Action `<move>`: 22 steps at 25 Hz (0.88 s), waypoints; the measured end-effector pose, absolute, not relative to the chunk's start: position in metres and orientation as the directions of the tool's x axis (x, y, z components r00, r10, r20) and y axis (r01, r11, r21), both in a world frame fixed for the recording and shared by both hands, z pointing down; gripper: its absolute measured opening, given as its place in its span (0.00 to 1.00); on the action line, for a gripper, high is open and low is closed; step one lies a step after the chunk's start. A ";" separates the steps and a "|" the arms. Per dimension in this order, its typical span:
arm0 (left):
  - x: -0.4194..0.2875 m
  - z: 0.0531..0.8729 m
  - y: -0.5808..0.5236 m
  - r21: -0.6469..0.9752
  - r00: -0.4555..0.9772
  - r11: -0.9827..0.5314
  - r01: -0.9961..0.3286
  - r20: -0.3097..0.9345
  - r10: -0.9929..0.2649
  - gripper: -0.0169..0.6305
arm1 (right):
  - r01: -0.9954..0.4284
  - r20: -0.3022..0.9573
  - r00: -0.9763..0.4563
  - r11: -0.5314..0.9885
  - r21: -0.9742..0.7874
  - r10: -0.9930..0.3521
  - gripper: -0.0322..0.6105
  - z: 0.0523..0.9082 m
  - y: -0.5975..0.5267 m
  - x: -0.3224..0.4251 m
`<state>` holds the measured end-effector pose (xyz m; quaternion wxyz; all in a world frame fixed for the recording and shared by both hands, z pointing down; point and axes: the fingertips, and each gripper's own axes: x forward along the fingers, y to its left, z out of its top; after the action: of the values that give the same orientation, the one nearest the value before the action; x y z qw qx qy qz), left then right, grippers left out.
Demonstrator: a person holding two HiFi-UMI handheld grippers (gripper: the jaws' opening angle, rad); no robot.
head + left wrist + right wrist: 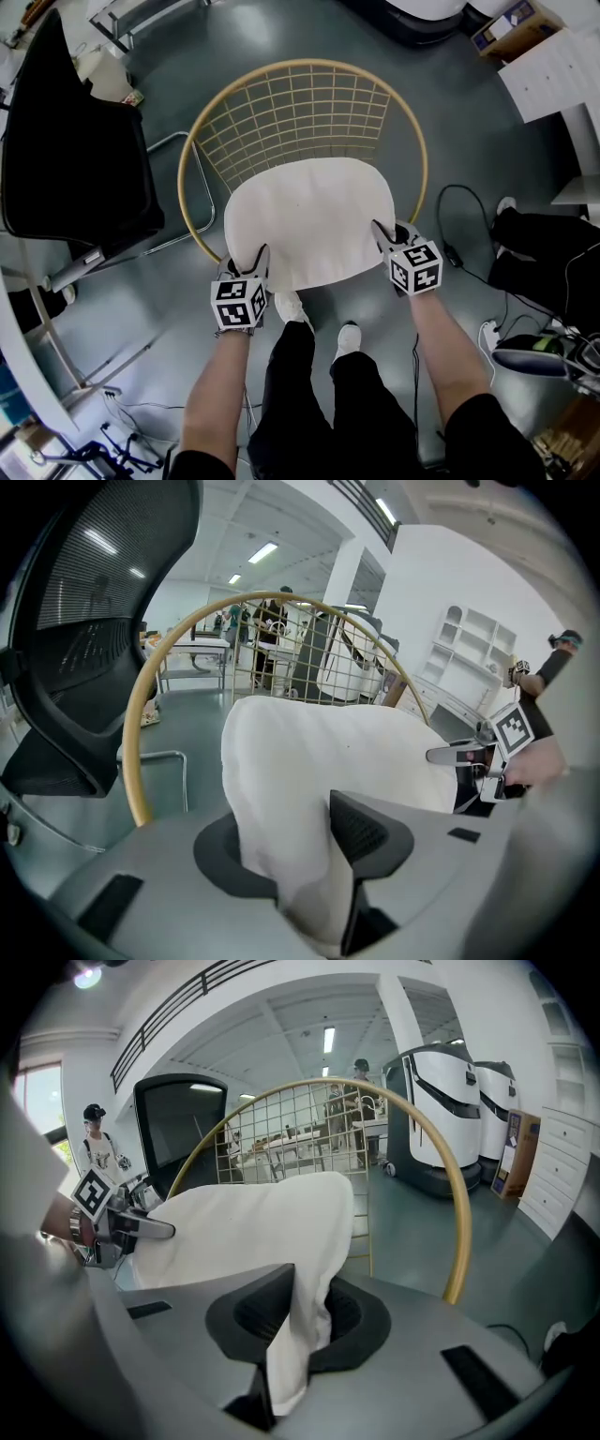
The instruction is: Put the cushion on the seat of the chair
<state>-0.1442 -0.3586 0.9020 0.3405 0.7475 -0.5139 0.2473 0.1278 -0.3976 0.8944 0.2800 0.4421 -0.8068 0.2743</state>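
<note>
Jaws clamp cushion [309, 220] corners, long axis left-right

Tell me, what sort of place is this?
Most likely a lab or workshop in an open office hall. A black office chair stands nearby, big white machines are parked in the background, and cables trail over the grey floor.

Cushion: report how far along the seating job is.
Done: the cushion covers the chair seat, apparently resting on it. In hand: the left gripper and right gripper each grip a near corner, the right pinching tighter. Remaining: release both corners and withdraw.
</note>
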 end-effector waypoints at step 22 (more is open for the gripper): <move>-0.180 0.927 -0.367 0.039 0.095 -0.101 -0.994 0.768 -0.633 0.38 | -0.901 0.795 -0.326 0.421 -0.099 -0.511 0.21 0.951 -0.429 0.120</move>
<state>-0.1804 -0.3673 0.9274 0.2976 0.6773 -0.6006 0.3032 0.1199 -0.4291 0.9509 0.3525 0.4611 -0.7658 0.2768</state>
